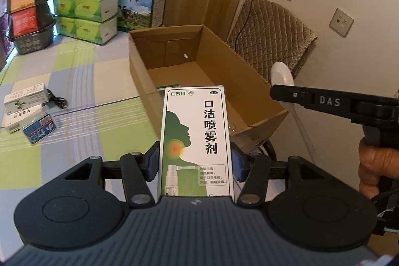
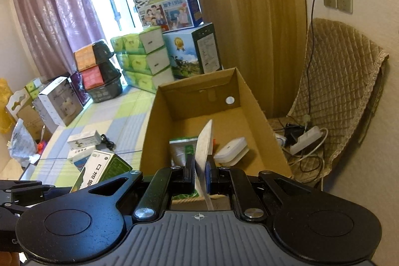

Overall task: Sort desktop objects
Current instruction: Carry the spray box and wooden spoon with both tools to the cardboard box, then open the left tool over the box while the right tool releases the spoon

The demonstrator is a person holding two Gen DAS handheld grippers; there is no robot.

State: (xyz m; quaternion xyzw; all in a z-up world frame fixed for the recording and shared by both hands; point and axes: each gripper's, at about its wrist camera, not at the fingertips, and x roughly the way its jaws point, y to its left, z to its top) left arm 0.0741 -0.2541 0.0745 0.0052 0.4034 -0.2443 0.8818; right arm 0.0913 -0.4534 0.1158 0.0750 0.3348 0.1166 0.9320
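My left gripper [image 1: 195,161] is shut on a tall white-and-green spray medicine box [image 1: 197,136], held upright just before the near wall of the open cardboard box [image 1: 139,66]. The same medicine box [image 2: 99,173] shows at lower left in the right wrist view. My right gripper [image 2: 202,171] is shut on a thin white disc [image 2: 204,146], seen edge-on over the cardboard box [image 2: 149,136]. In the left wrist view the right gripper [image 1: 281,91] comes in from the right, holding the disc [image 1: 281,76]. Inside the box lie a green-white pouch [image 2: 180,148] and a white rounded case [image 2: 232,150].
Small medicine boxes [image 1: 27,96] [image 1: 40,129] and a black cable [image 1: 57,100] lie on the checked tablecloth at left. Green tissue packs [image 1: 84,6], milk cartons [image 1: 142,4] and black baskets [image 1: 32,16] stand at the back. A quilted chair [image 2: 336,96] with a power strip [image 2: 306,138] is right.
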